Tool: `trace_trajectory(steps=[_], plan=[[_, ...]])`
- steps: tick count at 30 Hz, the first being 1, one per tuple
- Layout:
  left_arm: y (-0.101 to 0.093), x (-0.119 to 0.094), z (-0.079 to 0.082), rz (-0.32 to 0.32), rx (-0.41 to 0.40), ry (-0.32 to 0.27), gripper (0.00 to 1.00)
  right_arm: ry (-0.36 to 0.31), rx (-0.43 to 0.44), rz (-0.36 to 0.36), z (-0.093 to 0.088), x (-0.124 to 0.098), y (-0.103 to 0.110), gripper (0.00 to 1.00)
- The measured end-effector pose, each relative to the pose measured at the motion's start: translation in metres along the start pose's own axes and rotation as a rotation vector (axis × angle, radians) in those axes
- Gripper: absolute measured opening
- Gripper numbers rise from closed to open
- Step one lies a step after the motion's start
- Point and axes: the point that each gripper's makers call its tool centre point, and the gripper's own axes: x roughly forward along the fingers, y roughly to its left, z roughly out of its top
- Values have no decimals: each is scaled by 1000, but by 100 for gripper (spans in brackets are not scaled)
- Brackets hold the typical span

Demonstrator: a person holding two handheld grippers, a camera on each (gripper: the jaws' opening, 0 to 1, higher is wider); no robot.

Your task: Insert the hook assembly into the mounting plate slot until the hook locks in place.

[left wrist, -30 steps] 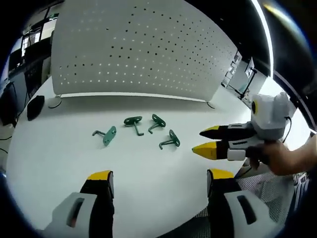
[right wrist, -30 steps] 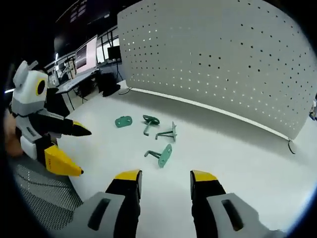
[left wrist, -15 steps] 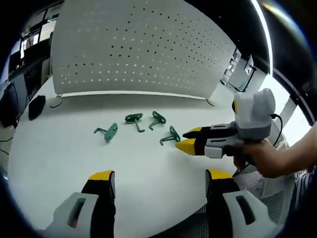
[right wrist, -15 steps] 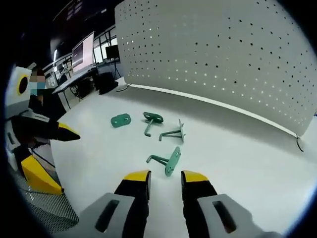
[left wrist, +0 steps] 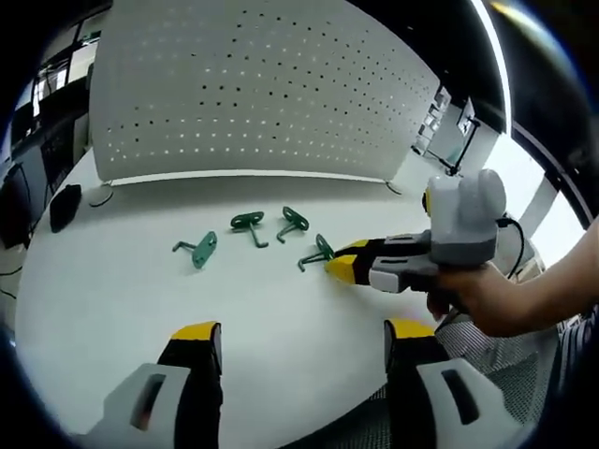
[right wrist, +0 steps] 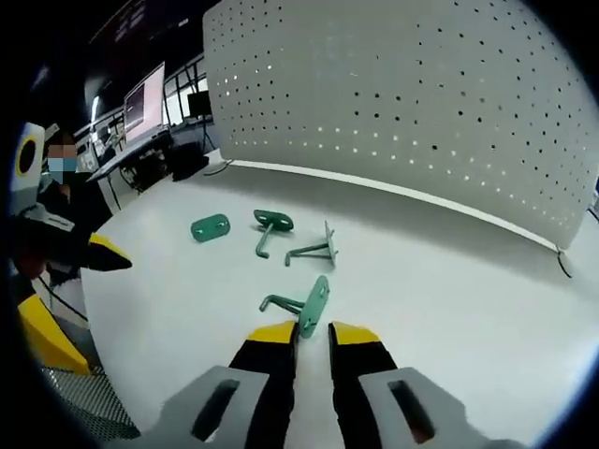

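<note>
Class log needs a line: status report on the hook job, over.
Right gripper closing around nearest green hook; left gripper open, idle. Three more hooks lie before the pegboard. Path clear.

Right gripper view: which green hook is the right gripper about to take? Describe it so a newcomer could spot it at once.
Start at the white perforated panel standing on the white table. Four green hooks lie before it; take the hook nearest the right gripper, just ahead of its yellow-tipped fingers. Unlike the other three, its plate stands tilted on edge, alone.
</note>
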Motion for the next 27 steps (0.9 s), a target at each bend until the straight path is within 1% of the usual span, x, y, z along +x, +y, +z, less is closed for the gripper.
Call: trace_trajectory(steps=[1,5,12,15,18,21,22,23,25,26,27], plan=[[0,0,0,-1,0,1,72,8,-13,0,-1,0,0,3],[-1,1,0,-5,1,3,71,10,-13,5,0,0,-1,0],[-2,2,0,-11,15,5,71,22,0,25,3,-3,-3,0],[-3,2,0,-13,21,5,71,26,7,38,9,-7,-4,0],[-5,2,1,-16,48,7,71,40,10,72,16,-13,-2,0],[-8,3,5,-21,115,14,71,48,2,98,22,-19,-1,0],[-9,3,7,-31,165,16,71,45,5,106,24,-21,-1,0],[-8,3,9,-30,222,24,70,55,16,128,27,-25,2,0],[-9,4,13,-35,273,24,70,79,8,155,29,-31,5,0],[-11,5,18,-48,301,15,69,79,9,165,31,-34,6,0],[-13,6,21,-58,320,11,68,93,15,192,32,-38,10,0]])
